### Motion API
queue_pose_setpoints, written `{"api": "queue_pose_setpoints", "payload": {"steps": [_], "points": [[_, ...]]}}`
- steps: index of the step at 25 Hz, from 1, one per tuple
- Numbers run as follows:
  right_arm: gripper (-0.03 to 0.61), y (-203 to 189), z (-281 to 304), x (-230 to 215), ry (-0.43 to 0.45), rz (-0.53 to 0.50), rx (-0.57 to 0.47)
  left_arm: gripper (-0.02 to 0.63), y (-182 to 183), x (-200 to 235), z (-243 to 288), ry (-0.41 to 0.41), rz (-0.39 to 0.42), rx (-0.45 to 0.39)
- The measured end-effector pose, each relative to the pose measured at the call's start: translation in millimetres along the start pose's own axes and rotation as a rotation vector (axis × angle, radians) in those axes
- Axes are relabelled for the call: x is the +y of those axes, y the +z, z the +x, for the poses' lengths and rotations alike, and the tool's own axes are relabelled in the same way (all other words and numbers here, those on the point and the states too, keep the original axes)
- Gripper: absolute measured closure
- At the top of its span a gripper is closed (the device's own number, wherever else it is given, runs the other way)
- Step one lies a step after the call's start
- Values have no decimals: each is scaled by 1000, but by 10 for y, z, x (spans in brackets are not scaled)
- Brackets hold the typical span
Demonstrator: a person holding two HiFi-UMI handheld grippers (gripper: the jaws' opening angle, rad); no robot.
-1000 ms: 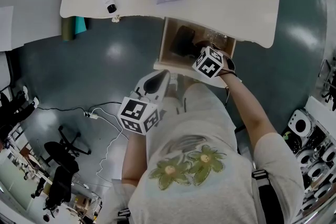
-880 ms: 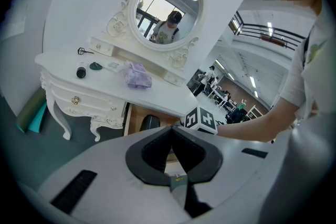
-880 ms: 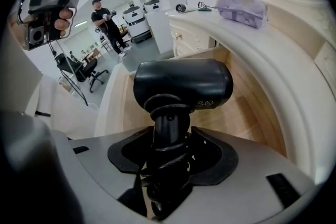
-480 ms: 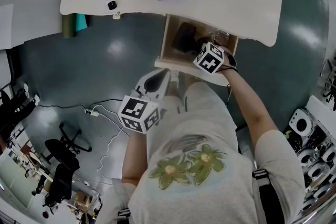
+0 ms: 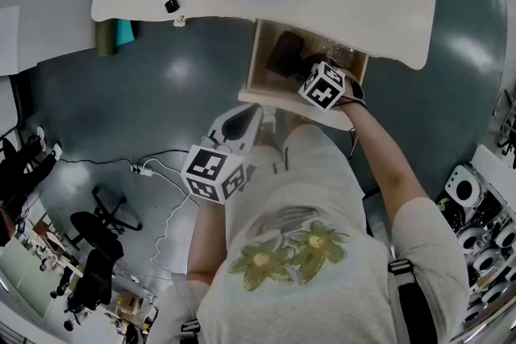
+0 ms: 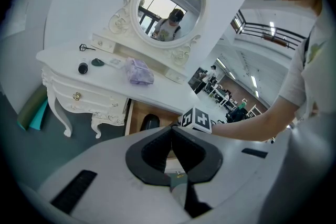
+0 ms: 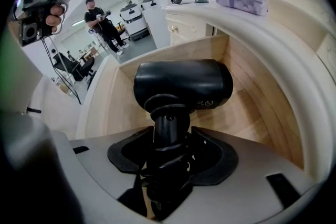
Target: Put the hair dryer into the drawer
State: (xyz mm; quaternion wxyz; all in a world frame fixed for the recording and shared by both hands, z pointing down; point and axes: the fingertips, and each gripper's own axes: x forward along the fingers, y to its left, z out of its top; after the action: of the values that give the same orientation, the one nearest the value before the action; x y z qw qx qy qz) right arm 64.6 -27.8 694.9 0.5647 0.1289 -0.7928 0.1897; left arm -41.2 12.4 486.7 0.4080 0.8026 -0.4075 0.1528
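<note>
Hair dryer, clamped in right gripper, has edged deeper into drawer.

Hair dryer seemingly inside drawer.

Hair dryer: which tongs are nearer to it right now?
Right. The right tongs are shut on the hair dryer by its handle, inside the open drawer. The left tongs, shut and empty, hang back near the person's waist, outside the drawer.
</note>
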Motion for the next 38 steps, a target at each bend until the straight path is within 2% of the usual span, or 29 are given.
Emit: {"api": "queue_pose_setpoints", "payload": {"steps": [17,38], "points": [[360,-40,133,-33,-23,28,9,603,15,37,42,-17,5,13],[360,-142,303,-77,-118,20,68,604,-34,80,-13,-32,28,27]]}}
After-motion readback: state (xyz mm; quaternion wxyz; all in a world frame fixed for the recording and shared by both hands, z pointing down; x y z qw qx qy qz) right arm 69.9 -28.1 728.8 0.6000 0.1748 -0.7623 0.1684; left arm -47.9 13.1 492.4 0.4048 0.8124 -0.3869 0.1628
